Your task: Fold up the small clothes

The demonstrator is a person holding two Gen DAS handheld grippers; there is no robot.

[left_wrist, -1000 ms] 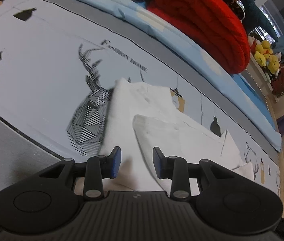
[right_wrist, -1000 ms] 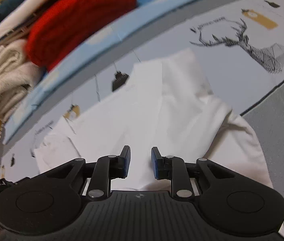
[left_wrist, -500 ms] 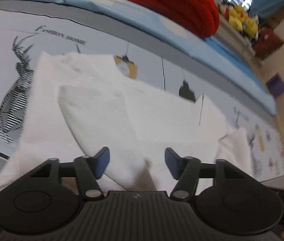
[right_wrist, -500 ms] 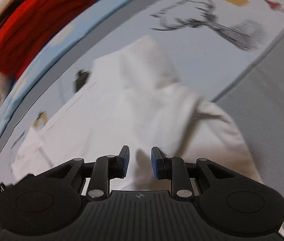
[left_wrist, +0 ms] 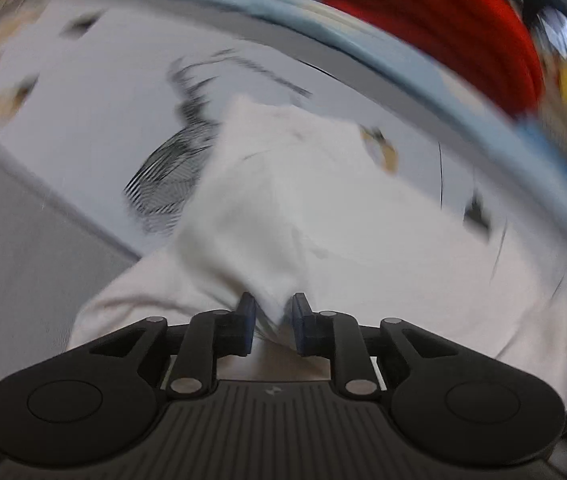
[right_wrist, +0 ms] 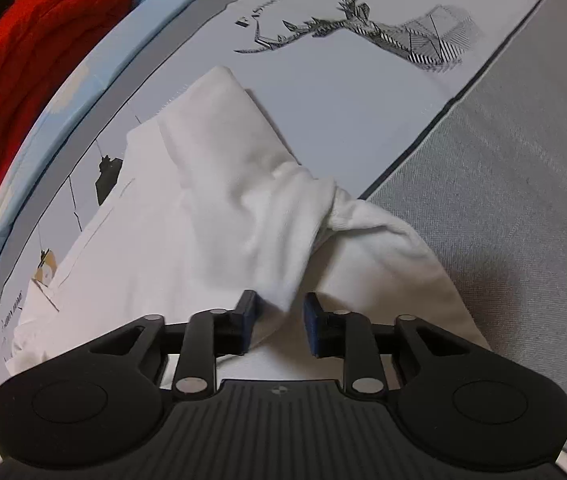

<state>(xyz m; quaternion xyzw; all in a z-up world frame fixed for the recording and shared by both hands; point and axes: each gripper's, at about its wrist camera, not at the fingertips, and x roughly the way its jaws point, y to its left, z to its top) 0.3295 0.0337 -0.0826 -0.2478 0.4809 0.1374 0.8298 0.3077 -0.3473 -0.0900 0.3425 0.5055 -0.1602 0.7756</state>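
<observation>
White, soft and light, the garment lies on the printed bed sheet and is best taken at a bunched fold: the left claw is closing on one, the right claw opening around another.

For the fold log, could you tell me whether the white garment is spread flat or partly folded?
Partly folded: on the white garment, one flap lies doubled over the layer beneath, and a bunched part lies beside it.
</observation>
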